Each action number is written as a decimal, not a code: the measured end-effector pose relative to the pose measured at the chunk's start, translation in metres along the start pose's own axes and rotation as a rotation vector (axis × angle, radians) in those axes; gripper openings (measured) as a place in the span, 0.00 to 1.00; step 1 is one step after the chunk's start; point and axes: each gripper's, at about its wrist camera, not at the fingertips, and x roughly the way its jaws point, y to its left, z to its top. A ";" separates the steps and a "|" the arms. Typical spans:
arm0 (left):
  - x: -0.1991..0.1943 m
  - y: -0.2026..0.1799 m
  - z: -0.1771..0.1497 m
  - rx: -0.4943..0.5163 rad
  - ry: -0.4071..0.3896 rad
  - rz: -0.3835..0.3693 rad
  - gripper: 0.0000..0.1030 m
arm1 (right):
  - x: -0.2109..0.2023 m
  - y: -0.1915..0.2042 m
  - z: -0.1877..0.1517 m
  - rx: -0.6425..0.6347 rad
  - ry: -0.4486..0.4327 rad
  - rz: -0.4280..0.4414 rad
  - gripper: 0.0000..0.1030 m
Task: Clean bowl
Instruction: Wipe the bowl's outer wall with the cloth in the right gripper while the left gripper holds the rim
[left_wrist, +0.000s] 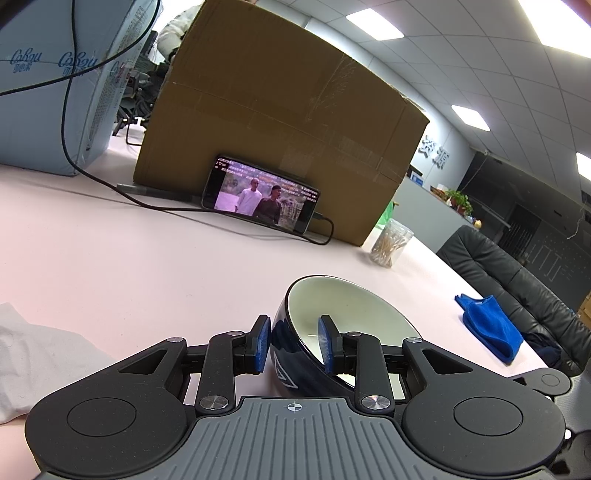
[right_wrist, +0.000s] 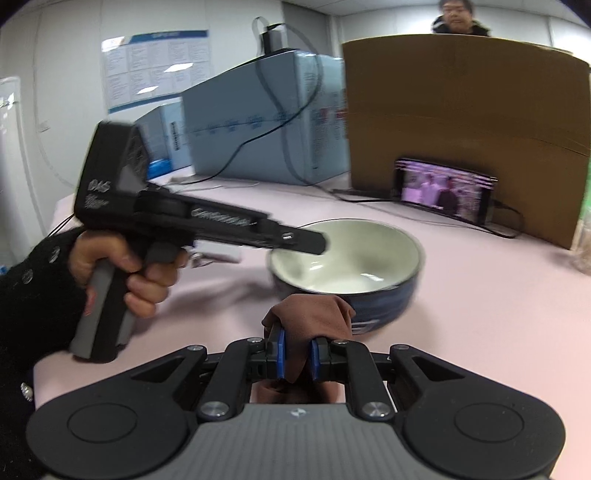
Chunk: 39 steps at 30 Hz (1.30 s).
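On the pale pink table (left_wrist: 110, 251), the left gripper (left_wrist: 294, 343) has its 2 blue pads clamped on the near wall of the bowl (left_wrist: 343, 314), 1 pad outside and 1 inside, with the bowl tipped so its white inside faces away. Behind stand a light-blue carton (left_wrist: 48, 103), a brown cardboard box (left_wrist: 280, 122) with a phone (left_wrist: 260, 197) leaning on it, a jar of sticks (left_wrist: 391, 242), and a blue cloth (left_wrist: 491, 328) lying near the table's edge. In the right wrist view, the right gripper (right_wrist: 297, 358) is clamped on a brown rag (right_wrist: 314, 317) just at the bowl's dark-blue outer wall.
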 end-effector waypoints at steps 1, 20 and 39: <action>0.000 0.000 0.000 0.000 0.000 0.000 0.26 | 0.001 0.001 0.001 -0.003 -0.001 0.004 0.14; 0.017 0.000 0.022 0.030 0.083 -0.030 0.69 | -0.016 -0.014 -0.008 0.089 -0.058 -0.069 0.15; 0.051 -0.002 0.038 0.092 0.199 -0.221 0.75 | -0.019 -0.016 -0.007 0.123 -0.074 -0.141 0.16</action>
